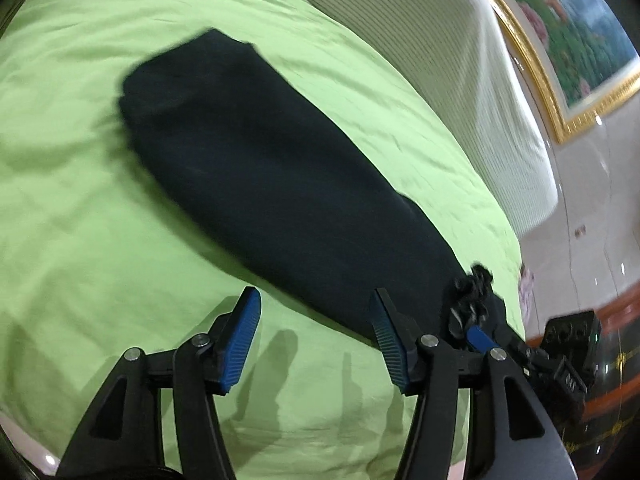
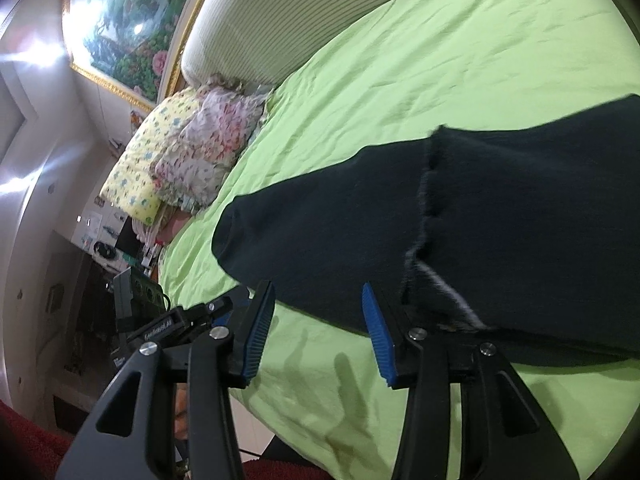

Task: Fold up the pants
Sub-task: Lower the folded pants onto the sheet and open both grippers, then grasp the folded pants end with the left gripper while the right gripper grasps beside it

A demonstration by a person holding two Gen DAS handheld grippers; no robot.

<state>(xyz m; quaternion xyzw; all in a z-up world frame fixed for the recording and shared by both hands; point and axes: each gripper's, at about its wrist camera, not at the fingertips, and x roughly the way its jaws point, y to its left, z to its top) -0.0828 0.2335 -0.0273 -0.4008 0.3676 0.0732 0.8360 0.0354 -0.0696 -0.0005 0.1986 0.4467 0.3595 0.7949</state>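
Note:
Black pants, folded into one long strip, lie flat on the green bed sheet. My left gripper hovers open at the strip's near end, its blue pads wide apart with nothing between them. In the right wrist view the pants stretch to the right, a folded layer with a fuzzy hem on top. My right gripper stands open at their near edge above the sheet, holding nothing. Part of the right gripper's body shows at the right of the left wrist view.
A white padded headboard and a gold-framed painting stand behind the bed. Floral pillows lie at the head end. Dark furniture stands beyond the bed's edge. Wide green sheet lies around the pants.

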